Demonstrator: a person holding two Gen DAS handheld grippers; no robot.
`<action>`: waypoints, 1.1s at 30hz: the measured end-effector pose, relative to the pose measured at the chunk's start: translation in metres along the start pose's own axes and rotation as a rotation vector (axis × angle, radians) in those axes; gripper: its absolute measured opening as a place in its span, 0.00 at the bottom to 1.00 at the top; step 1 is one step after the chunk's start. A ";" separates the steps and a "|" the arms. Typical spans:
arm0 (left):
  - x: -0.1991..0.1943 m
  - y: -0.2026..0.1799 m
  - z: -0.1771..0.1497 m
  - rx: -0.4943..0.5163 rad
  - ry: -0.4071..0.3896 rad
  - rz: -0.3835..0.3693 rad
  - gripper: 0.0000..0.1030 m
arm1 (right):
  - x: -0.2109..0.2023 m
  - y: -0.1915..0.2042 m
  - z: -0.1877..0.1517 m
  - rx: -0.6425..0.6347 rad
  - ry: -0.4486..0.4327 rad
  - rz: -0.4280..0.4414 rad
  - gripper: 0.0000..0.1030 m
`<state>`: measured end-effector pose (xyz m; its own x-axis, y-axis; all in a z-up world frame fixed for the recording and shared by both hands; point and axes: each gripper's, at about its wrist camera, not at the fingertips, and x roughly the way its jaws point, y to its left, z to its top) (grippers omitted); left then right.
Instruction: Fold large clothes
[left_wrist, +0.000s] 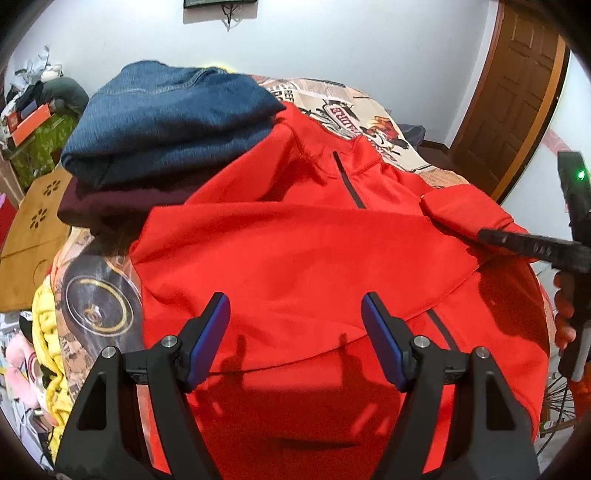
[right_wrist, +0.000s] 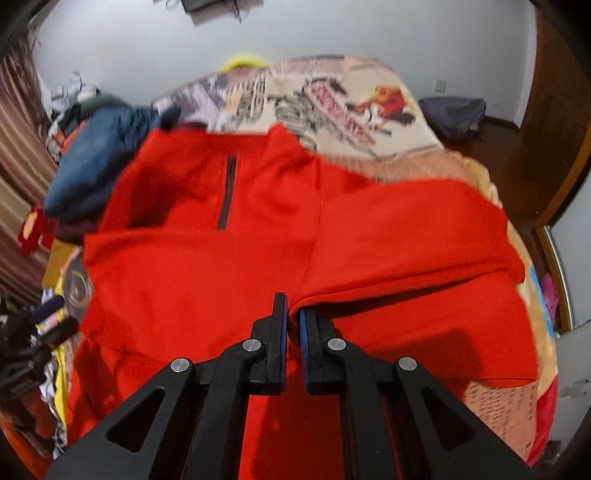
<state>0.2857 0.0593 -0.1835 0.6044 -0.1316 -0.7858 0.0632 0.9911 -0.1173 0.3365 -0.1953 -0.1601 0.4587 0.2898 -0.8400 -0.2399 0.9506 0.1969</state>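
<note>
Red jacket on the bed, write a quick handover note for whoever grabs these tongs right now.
Left tongs: open, empty, above the jacket's lower part.
Right tongs: shut on a fold of the red jacket, carrying its right side over the body.
Jacket lies front up on the printed bedspread; folded jeans are stacked at far left.
Done: one side fold started.
Left: lay it down, fold the other side, fold in half.

A brown wooden door (left_wrist: 517, 85) stands beside the white wall (left_wrist: 332, 44), right of the printed bedspread (left_wrist: 369, 110).
</note>
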 end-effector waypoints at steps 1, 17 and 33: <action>0.001 0.000 -0.001 -0.003 0.004 0.000 0.70 | 0.001 0.001 -0.003 -0.008 0.013 -0.006 0.05; 0.011 -0.005 0.005 -0.020 0.012 0.002 0.70 | -0.074 -0.030 0.009 -0.051 -0.132 -0.034 0.41; 0.023 -0.011 0.013 -0.019 0.033 0.016 0.70 | -0.014 -0.179 0.007 0.603 -0.025 0.128 0.42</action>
<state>0.3090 0.0461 -0.1925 0.5790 -0.1167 -0.8070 0.0382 0.9925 -0.1161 0.3791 -0.3688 -0.1800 0.4800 0.4014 -0.7800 0.2283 0.8014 0.5529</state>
